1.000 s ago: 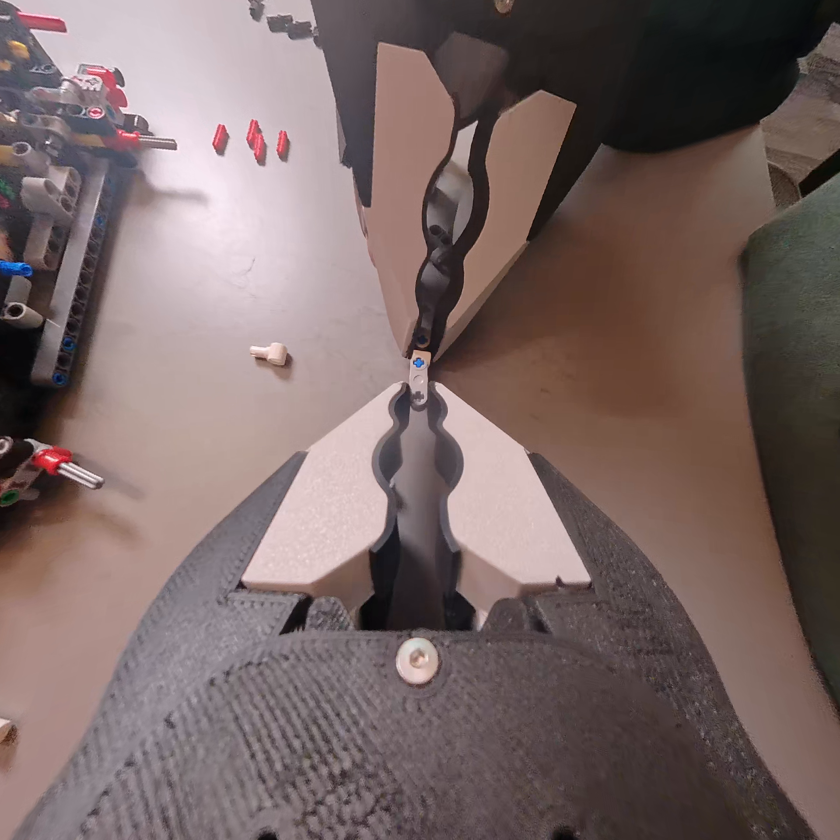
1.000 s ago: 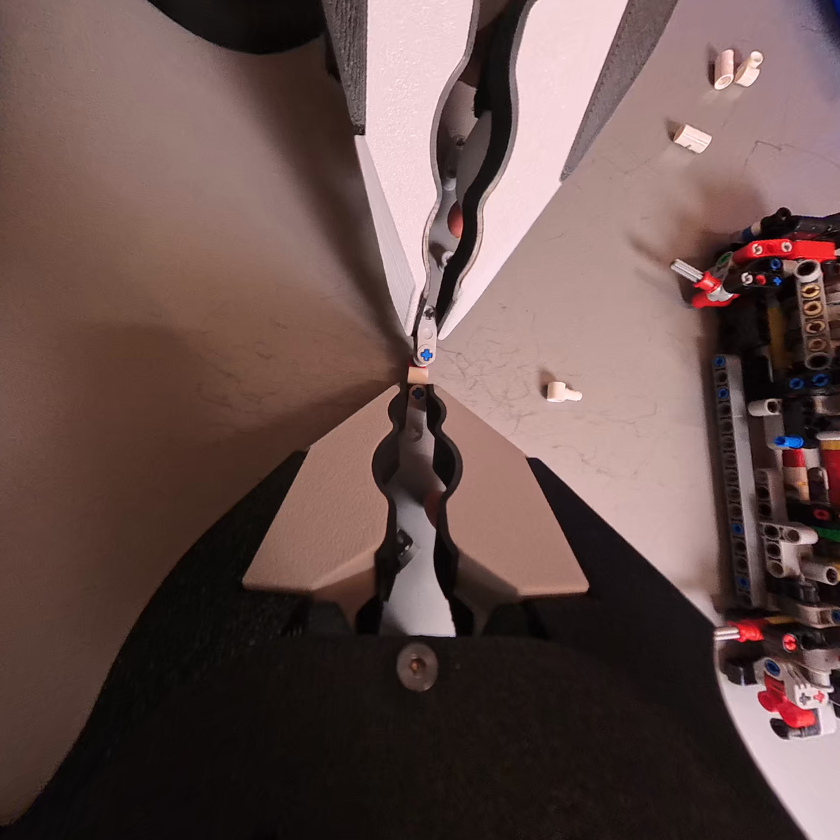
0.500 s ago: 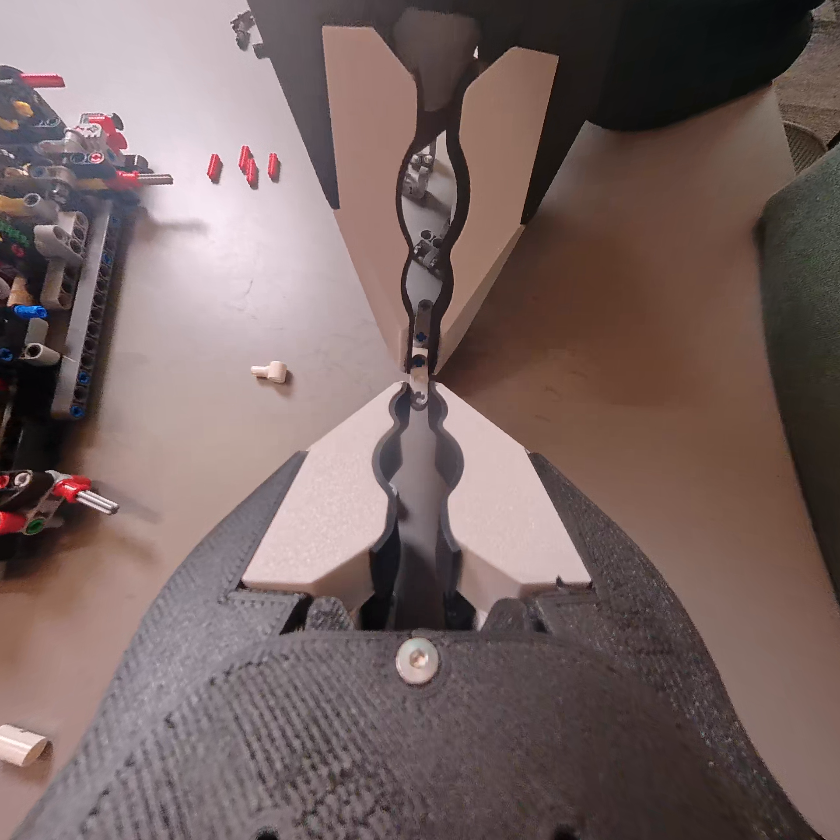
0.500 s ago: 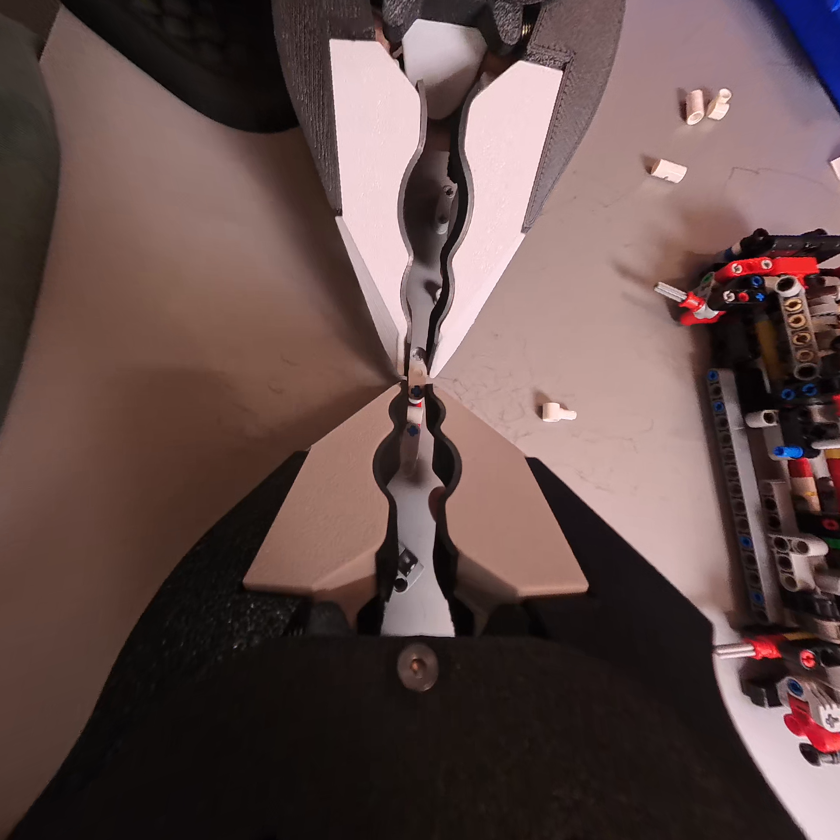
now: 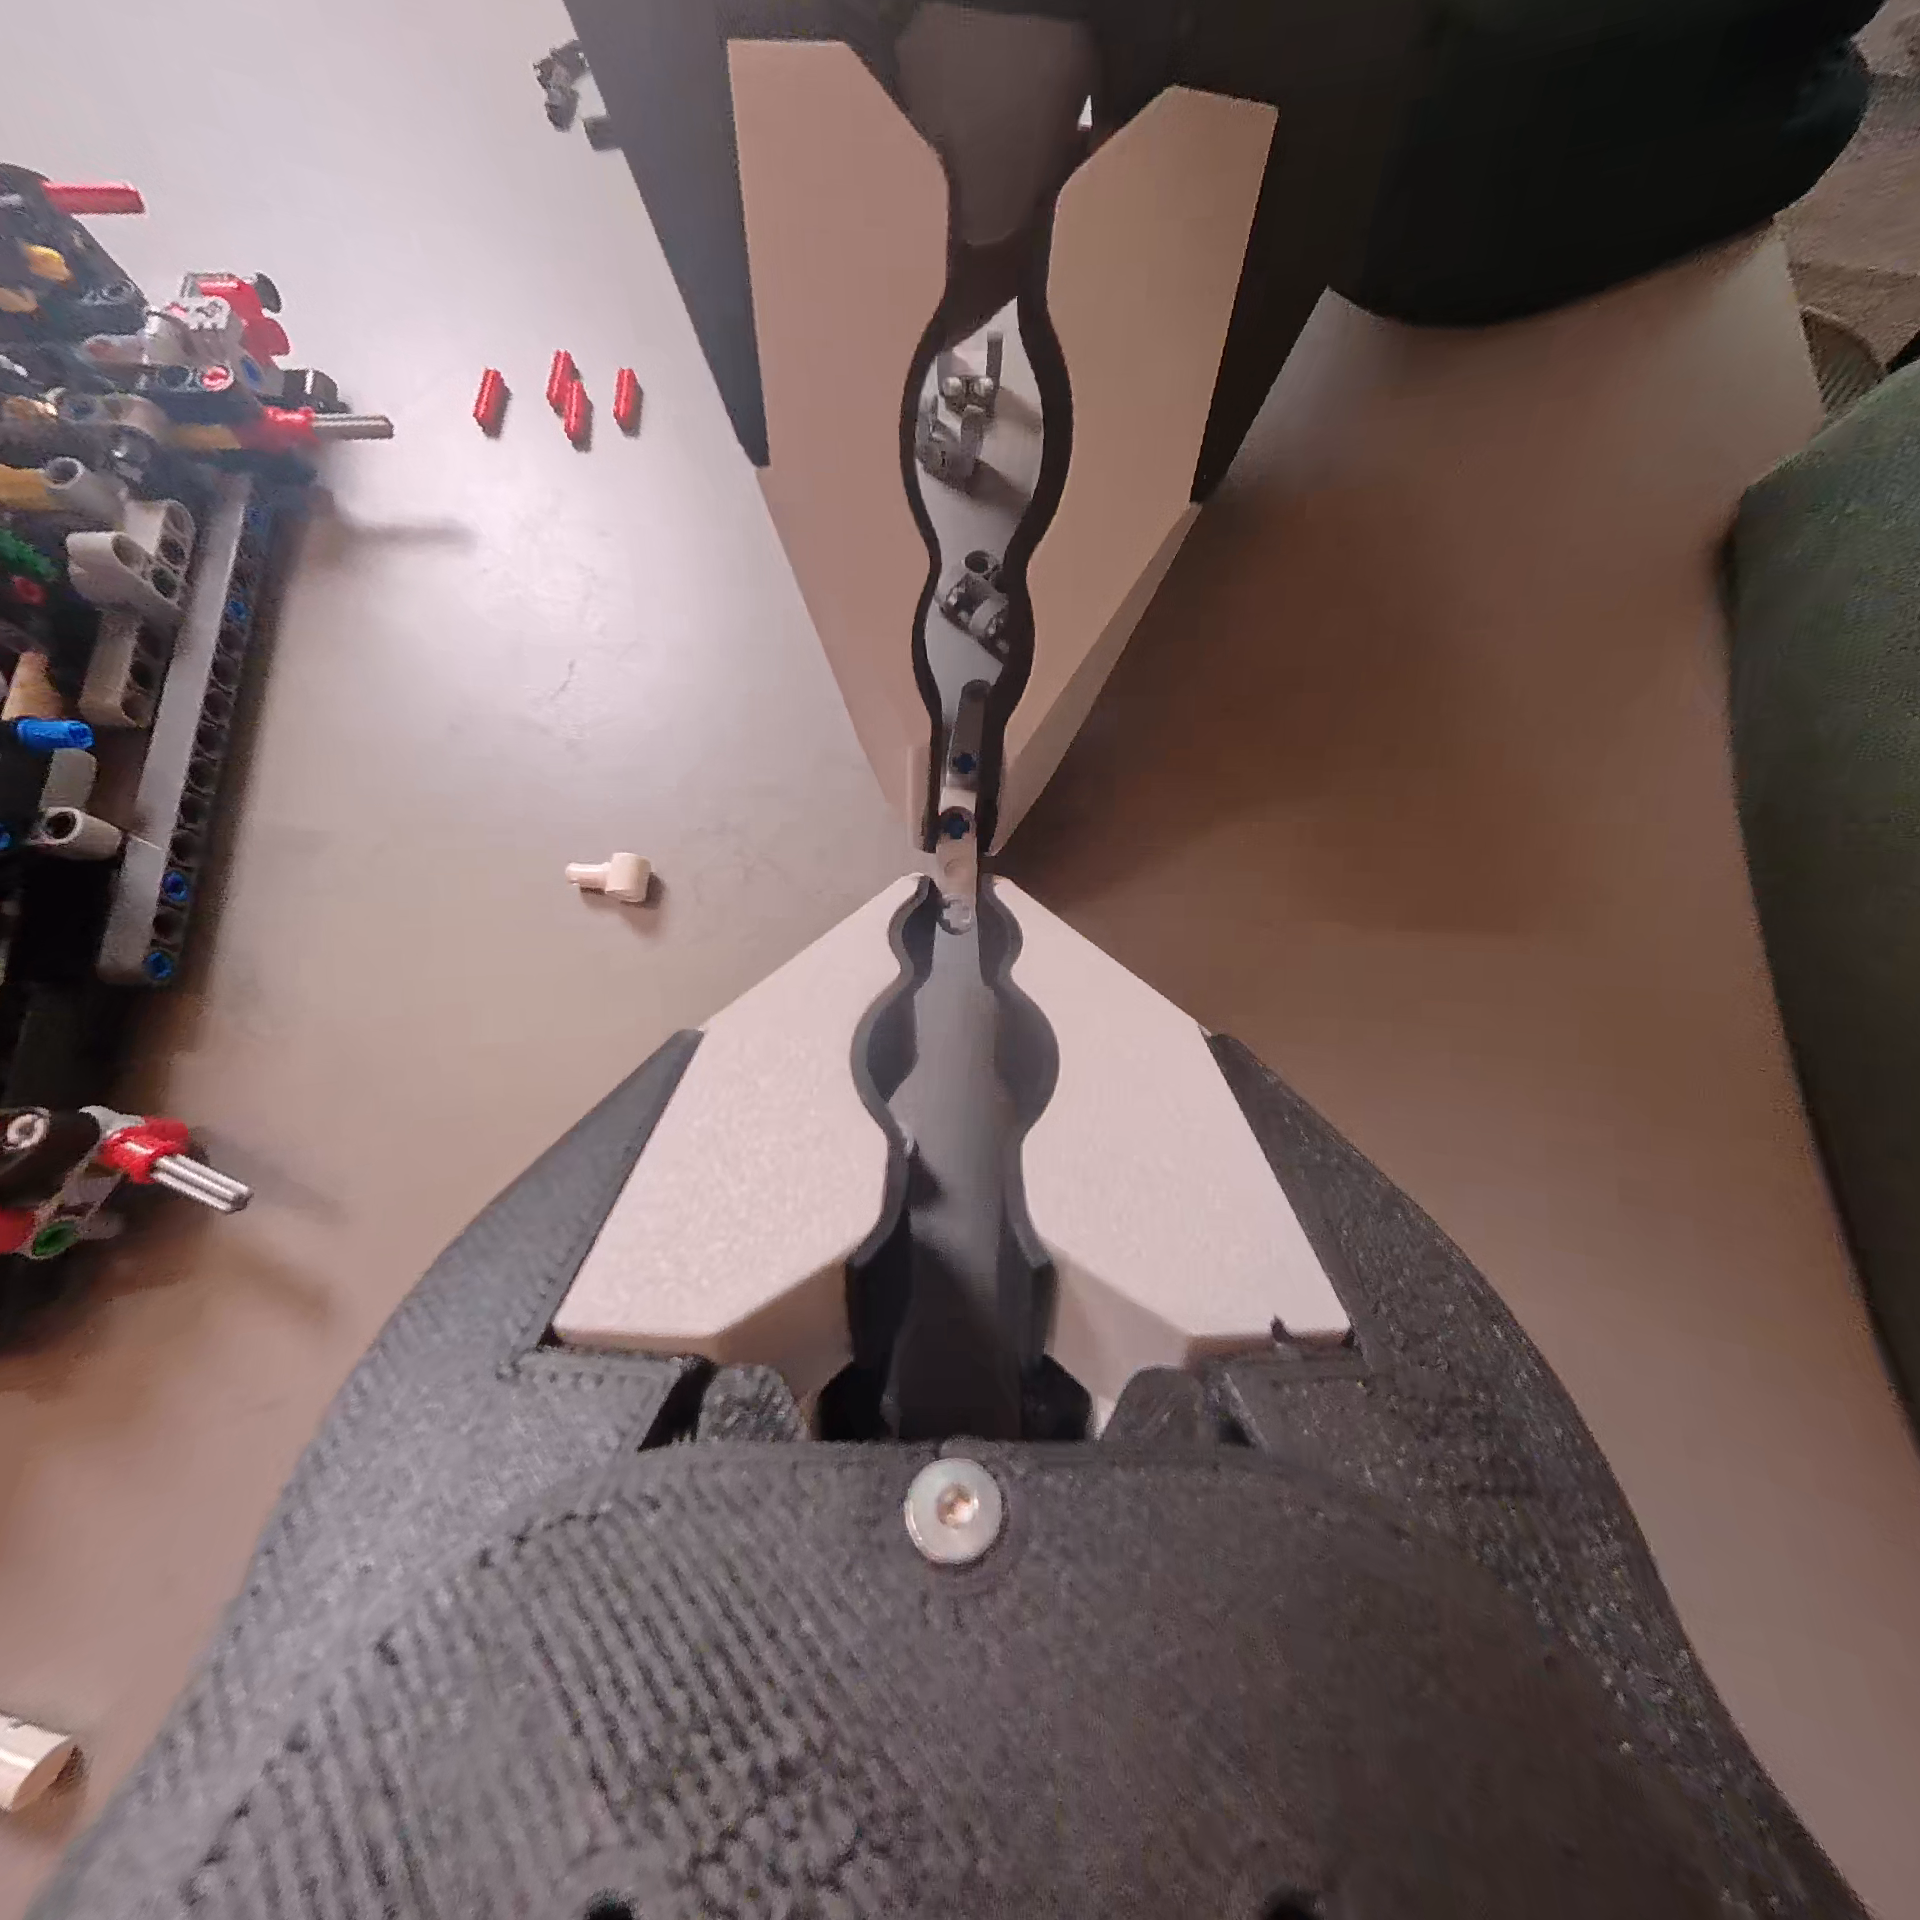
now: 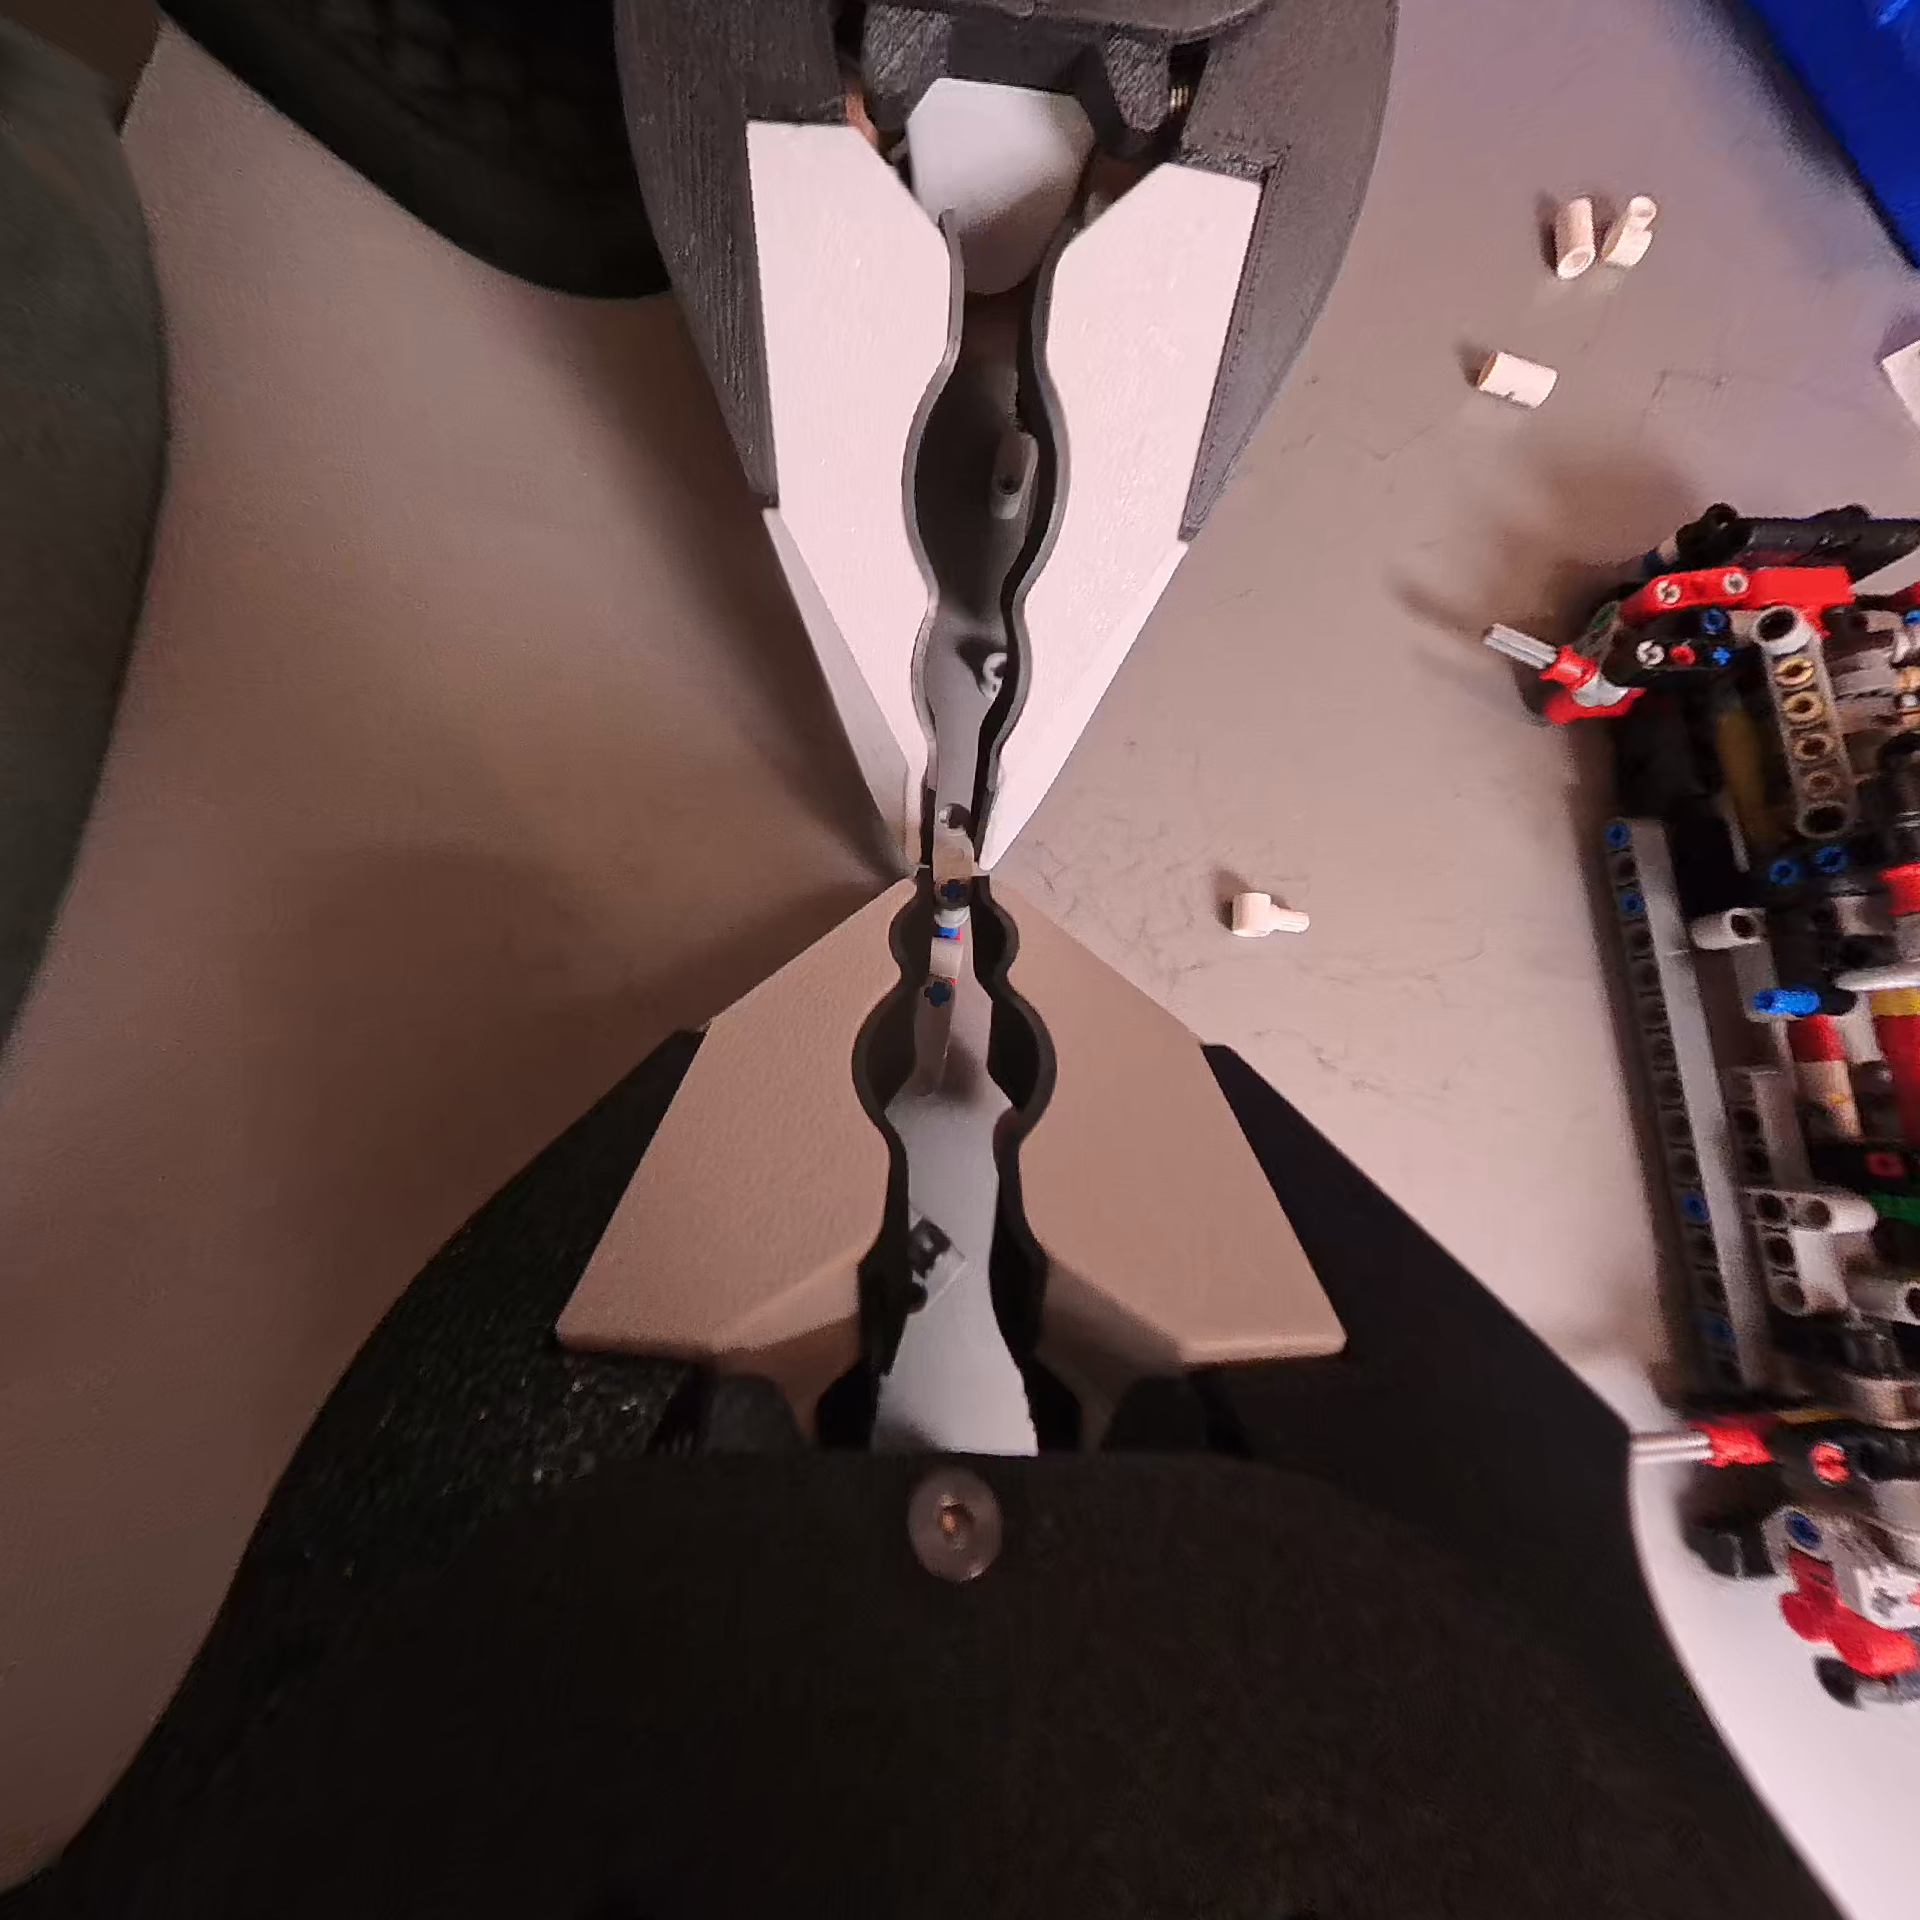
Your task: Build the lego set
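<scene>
- Tools meet tip to tip above the counter (image 5: 1351, 935): the left tool (image 5: 958, 902) is pressed together on one end of a slim grey lego beam (image 5: 956, 847), and the right tool (image 5: 956, 821), facing it, is clamped on the other end.
- Beam bridges the two sets of tips, its blue cross pins showing between the right tool's pads.
- Right wrist view shows the beam (image 6: 948, 935) running back inside the right tool (image 6: 945, 891), with blue and red marks along it; the left tool (image 6: 951, 847) closes on its far end. The left wrist view shows none of that length.
- Partly built lego model (image 5: 114, 582), black, grey and red, lies off to the left tool's left; a small white connector (image 5: 613, 875) sits between them, and red pins (image 5: 561, 395) lie farther ahead.
</scene>
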A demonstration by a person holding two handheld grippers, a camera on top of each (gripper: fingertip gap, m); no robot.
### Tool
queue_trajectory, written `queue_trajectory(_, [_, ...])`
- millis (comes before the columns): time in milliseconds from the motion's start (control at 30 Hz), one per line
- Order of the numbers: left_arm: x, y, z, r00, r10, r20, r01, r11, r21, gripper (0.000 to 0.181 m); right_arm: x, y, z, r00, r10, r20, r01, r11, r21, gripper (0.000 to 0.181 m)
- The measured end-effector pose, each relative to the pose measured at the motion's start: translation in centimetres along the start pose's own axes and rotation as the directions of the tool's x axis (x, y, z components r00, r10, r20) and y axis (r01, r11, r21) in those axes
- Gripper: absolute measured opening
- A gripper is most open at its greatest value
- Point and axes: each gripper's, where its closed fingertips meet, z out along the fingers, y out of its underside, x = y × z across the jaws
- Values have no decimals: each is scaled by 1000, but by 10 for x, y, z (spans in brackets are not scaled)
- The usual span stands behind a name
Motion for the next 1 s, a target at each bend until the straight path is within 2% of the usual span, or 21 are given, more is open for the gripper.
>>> queue_trajectory(200, [1, -1, 2, 1000, 0, 17, -1, 1000, 14, 12, -3, 2, 1, 1000, -7, -14, 7, 1000, 21, 5])
queue_trajectory(433, [4, -1, 6, 1000, 18, 12, -18, 1000, -1, 6, -4, 3, -1, 999, -10, -37, 11, 999, 34, 5])
queue_trajectory(500, [3, 0, 5, 1000, 22, 11, -22, 1000, -12, 6, -5, 8, -3, 999, -26, -37, 26, 1000, 7, 18])
queue_trajectory(567, [3, 0, 5, 1000, 22, 8, -22, 1000, -16, 6, -6, 10, -5, 999, -34, -33, 33, 999, -7, 20])
queue_trajectory(767, [5, -1, 6, 1000, 29, 0, -29, 999, -24, 6, -6, 11, 2, 998, -48, -44, 47, 999, -19, 6])
queue_trajectory(1000, [5, -4, 6, 1000, 22, 3, -22, 1000, -14, 6, -5, 12, 2, 999, -34, -35, 33, 999, -11, 5])
